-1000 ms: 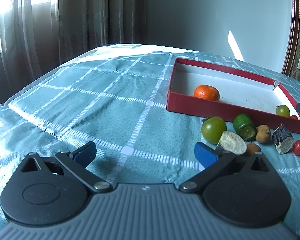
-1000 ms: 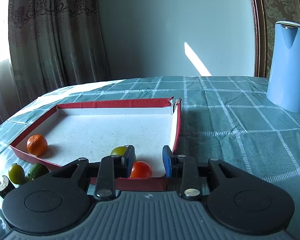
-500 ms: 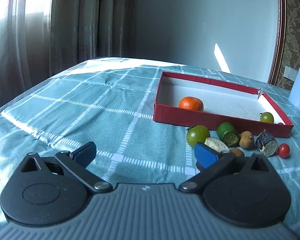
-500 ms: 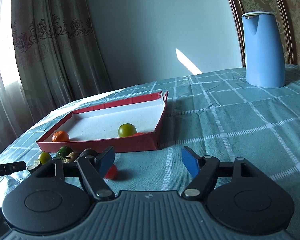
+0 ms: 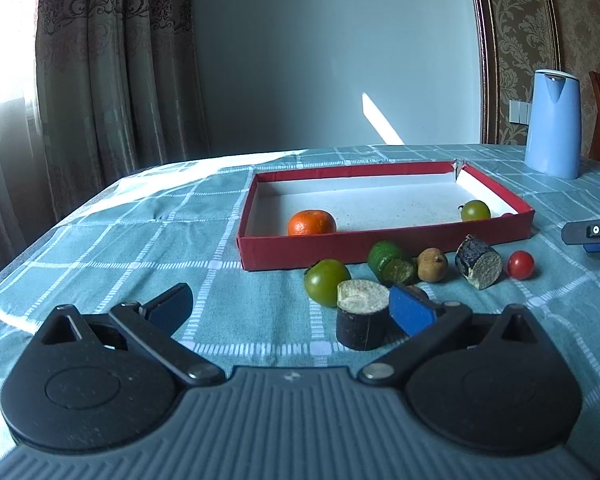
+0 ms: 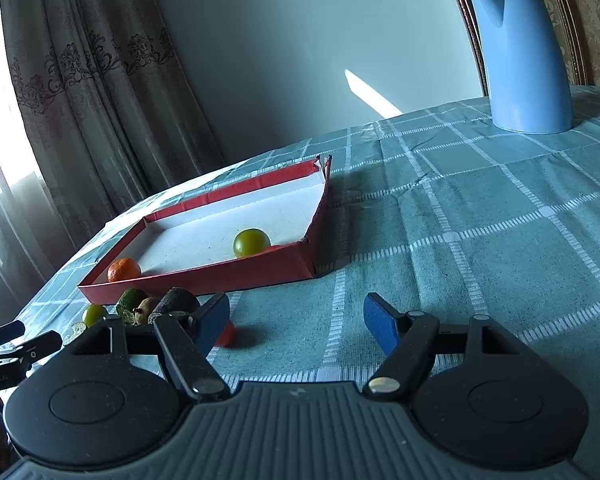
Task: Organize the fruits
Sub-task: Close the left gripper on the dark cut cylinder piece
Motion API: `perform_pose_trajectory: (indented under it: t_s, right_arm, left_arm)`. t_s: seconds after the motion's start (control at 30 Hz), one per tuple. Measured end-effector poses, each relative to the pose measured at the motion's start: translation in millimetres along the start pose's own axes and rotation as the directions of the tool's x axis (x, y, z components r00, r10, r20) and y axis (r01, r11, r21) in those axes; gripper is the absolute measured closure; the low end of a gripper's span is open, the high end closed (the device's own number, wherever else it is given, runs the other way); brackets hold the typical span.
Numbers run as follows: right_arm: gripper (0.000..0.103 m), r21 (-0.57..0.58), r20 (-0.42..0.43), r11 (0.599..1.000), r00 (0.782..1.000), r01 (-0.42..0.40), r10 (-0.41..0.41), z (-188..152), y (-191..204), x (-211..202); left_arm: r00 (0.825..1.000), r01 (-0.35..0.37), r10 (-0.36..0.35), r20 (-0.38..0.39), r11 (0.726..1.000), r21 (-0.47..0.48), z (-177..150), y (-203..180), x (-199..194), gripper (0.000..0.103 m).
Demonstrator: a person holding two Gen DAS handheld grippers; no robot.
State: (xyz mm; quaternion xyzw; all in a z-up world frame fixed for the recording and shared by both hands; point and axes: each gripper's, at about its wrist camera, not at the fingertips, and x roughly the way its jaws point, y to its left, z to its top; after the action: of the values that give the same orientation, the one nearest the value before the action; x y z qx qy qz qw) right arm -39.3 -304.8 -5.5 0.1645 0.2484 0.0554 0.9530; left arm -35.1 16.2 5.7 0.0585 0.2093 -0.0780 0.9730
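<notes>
Right claw (image 6: 296, 322) has just been opening (nothing between); left claw (image 5: 292, 308) gapes beside a dark, possibly sugarcane, chunk (image 5: 362, 320).

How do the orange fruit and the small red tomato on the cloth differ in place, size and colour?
The orange fruit lies inside the red box, near its left end; the small red tomato lies outside the box on the cloth, at the right end of the row of fruits. The orange fruit looks clearly bigger than the tomato. Its skin is dull orange; the tomato's is shiny red. Both are round, and no gripper touches either.
</notes>
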Motion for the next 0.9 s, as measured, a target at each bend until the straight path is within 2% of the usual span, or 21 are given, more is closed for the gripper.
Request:
perform_pose_trajectory:
  t_s: [0.2,0.37,0.43,0.47,0.53,0.6,0.9]
  right_arm:
    - [0.029,0.019,0.003,1.000,1.000,-0.001,0.001,0,-3,-1]
    - [0.029,0.026,0.000,1.000,1.000,-0.008,0.008,1,-4,0]
    - [0.028,0.031,-0.002,0.999,1.000,-0.009,0.009,1,-4,1]
    - [0.027,0.032,-0.002,0.999,1.000,-0.009,0.009,1,-4,1]
    - [0.022,0.030,0.003,1.000,1.000,-0.010,0.009,1,-4,0]
    - [0.022,0.029,0.004,1.000,1.000,-0.010,0.010,1,-4,-1]
    - [0.022,0.029,-0.007,1.000,1.000,-0.010,0.010,1,-4,2]
  left_arm:
    - [0.996,0.026,-0.023,-0.088,0.999,0.037,4,-12,16,0.000]
    - [0.987,0.004,-0.008,-0.158,1.000,-0.023,7,-4,30,0.000]
    - [0.984,0.013,-0.022,-0.179,0.999,-0.051,7,0,34,0.002]
    - [0.982,0.023,-0.035,-0.185,0.998,-0.064,7,2,36,0.007]
    - [0.980,0.018,-0.033,-0.197,0.997,-0.075,8,2,40,0.010]
    - [0.979,0.012,-0.027,-0.201,0.997,-0.074,8,-1,42,0.014]
    - [0.979,0.013,-0.020,-0.201,0.999,-0.037,10,-20,44,0.049]
